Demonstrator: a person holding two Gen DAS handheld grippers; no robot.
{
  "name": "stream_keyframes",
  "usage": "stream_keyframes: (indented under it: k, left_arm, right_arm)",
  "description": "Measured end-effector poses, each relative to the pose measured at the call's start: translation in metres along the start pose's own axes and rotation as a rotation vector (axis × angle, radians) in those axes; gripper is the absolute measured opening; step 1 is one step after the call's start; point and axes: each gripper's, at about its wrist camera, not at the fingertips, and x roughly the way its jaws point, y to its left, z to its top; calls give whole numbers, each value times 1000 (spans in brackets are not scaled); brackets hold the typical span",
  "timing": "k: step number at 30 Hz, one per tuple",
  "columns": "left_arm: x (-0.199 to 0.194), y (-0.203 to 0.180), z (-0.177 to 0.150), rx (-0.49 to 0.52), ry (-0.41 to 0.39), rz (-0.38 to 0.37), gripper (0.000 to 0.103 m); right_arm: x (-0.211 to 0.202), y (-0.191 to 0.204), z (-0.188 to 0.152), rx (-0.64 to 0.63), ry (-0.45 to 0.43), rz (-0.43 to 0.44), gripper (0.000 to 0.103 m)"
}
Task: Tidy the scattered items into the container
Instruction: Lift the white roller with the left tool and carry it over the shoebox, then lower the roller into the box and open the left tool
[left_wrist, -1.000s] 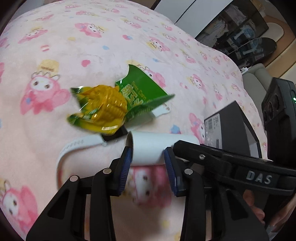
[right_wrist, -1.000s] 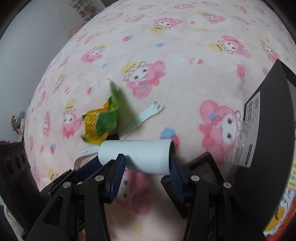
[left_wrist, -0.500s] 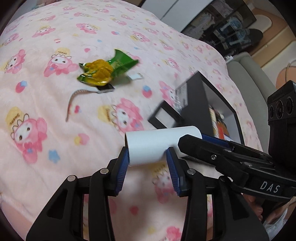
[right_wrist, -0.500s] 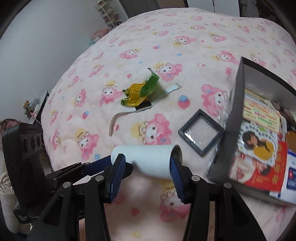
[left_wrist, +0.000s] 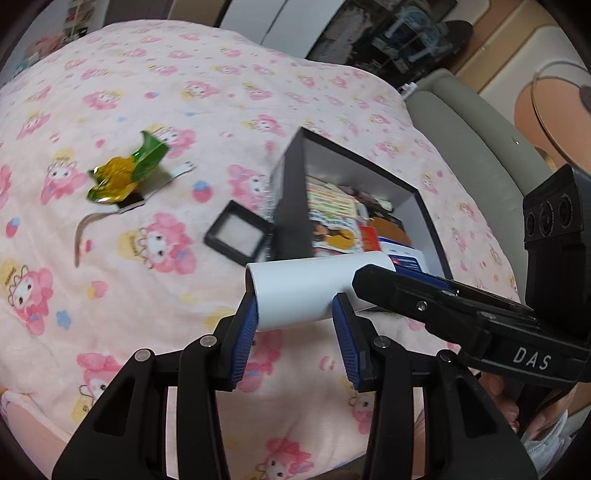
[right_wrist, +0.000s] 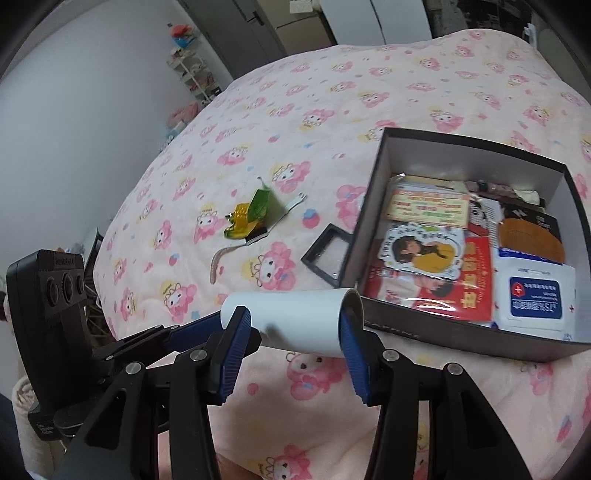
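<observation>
Both grippers hold one white roll in the air, one at each end. My left gripper is shut on its left end and my right gripper on its right end; the white roll hangs just left of the near corner of the black box. The black box holds several packets and cards. On the pink blanket lie a green-yellow snack wrapper, a white-strapped watch under it, and a small black square frame beside the box.
The pink cartoon-print blanket covers a bed. A grey sofa arm lies beyond the box in the left wrist view. White wall and shelves stand at the far left in the right wrist view.
Both grippers lifted the white roll off the blanket and carried it back and toward the box. The wrapper, watch and frame stayed put.
</observation>
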Motion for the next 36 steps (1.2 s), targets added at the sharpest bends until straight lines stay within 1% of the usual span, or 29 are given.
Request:
stream_keyframes:
  k: [5, 9, 14, 16, 17, 20, 25, 29, 32, 36]
  left_arm:
    - [8, -26, 7, 39, 17, -18, 41]
    - [19, -51, 15, 83, 40, -28, 42]
    - [38, -83, 31, 139, 38, -41, 43]
    - [50, -91, 40, 148, 44, -49, 43]
    - [56, -94, 44, 148, 49, -65, 44]
    - [73, -107, 58, 158, 54, -82, 45]
    - [109, -115, 84, 181, 70, -67, 45]
    - [134, -105, 101, 145, 94, -64, 45]
    - [147, -97, 107, 122, 107, -78, 45]
    - [167, -91, 115, 120, 125, -57, 45]
  right_arm:
    - [-22, -15, -2, 13, -50, -3, 46]
    - [-40, -36, -1, 56, -93, -2, 46]
    - [-56, -64, 5, 100, -138, -41, 46]
    - [-61, -76, 10, 114, -150, -51, 46]
    - [-64, -81, 12, 123, -154, -52, 46]
    - [-70, -97, 24, 129, -163, -85, 46]
    - [-57, -128, 52, 133, -148, -94, 46]
    - [-36, -149, 75, 154, -117, -67, 46]
    - [-24, -156, 86, 159, -94, -55, 46]
    - [-7, -162, 96, 152, -72, -76, 46]
